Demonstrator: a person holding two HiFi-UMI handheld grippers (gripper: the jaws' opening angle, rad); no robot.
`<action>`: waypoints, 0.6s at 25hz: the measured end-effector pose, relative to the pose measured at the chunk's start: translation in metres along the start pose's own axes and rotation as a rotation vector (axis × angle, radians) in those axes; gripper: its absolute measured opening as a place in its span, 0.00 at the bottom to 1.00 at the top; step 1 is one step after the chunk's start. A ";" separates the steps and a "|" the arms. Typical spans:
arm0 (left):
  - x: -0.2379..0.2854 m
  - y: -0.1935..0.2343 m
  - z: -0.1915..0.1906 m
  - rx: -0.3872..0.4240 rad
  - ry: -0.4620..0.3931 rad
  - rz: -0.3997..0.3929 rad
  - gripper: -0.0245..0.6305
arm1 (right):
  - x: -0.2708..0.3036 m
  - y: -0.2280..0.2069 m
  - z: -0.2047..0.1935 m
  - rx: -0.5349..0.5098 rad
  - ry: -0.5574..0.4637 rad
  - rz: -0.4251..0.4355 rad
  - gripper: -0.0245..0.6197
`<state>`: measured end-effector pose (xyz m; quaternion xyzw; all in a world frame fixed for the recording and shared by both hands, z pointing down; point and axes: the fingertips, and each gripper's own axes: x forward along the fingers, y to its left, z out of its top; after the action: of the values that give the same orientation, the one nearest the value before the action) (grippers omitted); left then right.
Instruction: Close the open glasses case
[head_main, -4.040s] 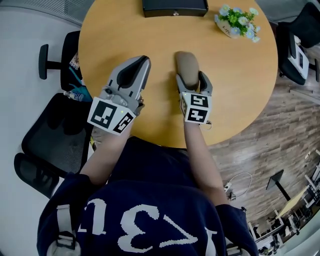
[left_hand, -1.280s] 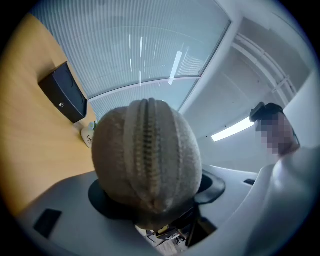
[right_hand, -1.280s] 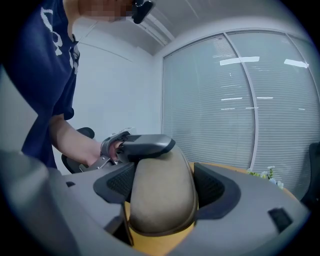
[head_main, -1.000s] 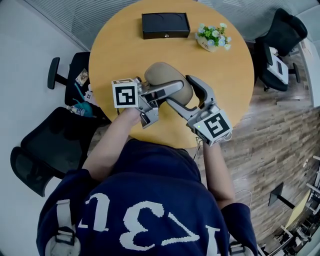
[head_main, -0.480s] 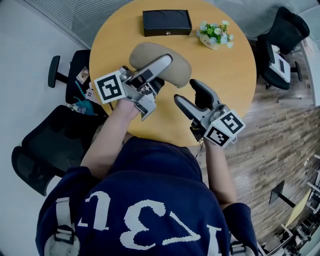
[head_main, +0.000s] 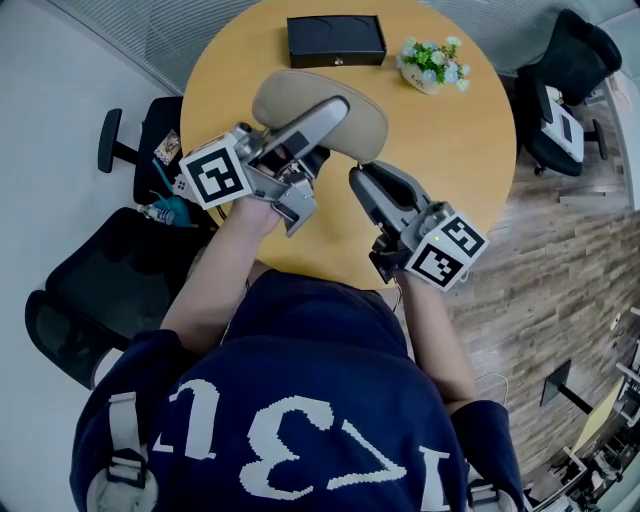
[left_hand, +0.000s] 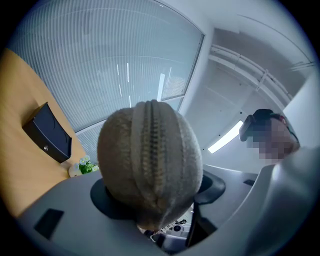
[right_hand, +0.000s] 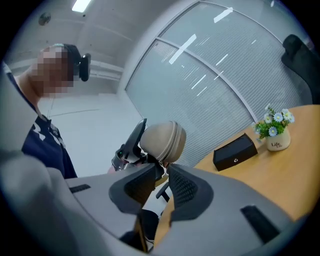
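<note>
The beige zip-up glasses case (head_main: 290, 95) is held up above the round wooden table (head_main: 455, 170), with my left gripper (head_main: 335, 115) shut across it. In the left gripper view the case (left_hand: 150, 160) fills the space between the jaws, its closed zipper seam facing the camera. My right gripper (head_main: 365, 185) sits just below the case's near right end. Its jaws are closing, a thin gap is left, and I see nothing between them. From the right gripper (right_hand: 164, 172), the case (right_hand: 162, 140) shows just past the fingertips.
A black box (head_main: 336, 40) and a small pot of flowers (head_main: 430, 62) stand at the table's far side. Black office chairs stand to the left (head_main: 100, 270) and at the far right (head_main: 560, 100) of the table.
The left gripper has lifted the case up and to the left. The right gripper, wide open half a second ago, has rolled and drawn its jaws nearly together.
</note>
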<state>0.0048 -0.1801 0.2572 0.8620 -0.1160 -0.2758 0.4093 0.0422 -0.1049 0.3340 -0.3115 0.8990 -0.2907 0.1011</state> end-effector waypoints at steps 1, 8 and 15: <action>-0.001 -0.001 0.002 0.007 -0.002 0.003 0.49 | -0.002 0.000 0.002 0.029 -0.016 0.007 0.19; -0.005 -0.002 0.009 0.036 -0.038 0.023 0.49 | -0.006 0.000 0.014 0.321 -0.156 0.102 0.20; -0.003 -0.001 0.004 -0.001 -0.069 0.027 0.49 | -0.005 -0.002 0.017 0.379 -0.224 0.111 0.12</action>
<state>-0.0001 -0.1808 0.2558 0.8501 -0.1414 -0.3000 0.4091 0.0535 -0.1110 0.3212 -0.2673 0.8273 -0.4120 0.2728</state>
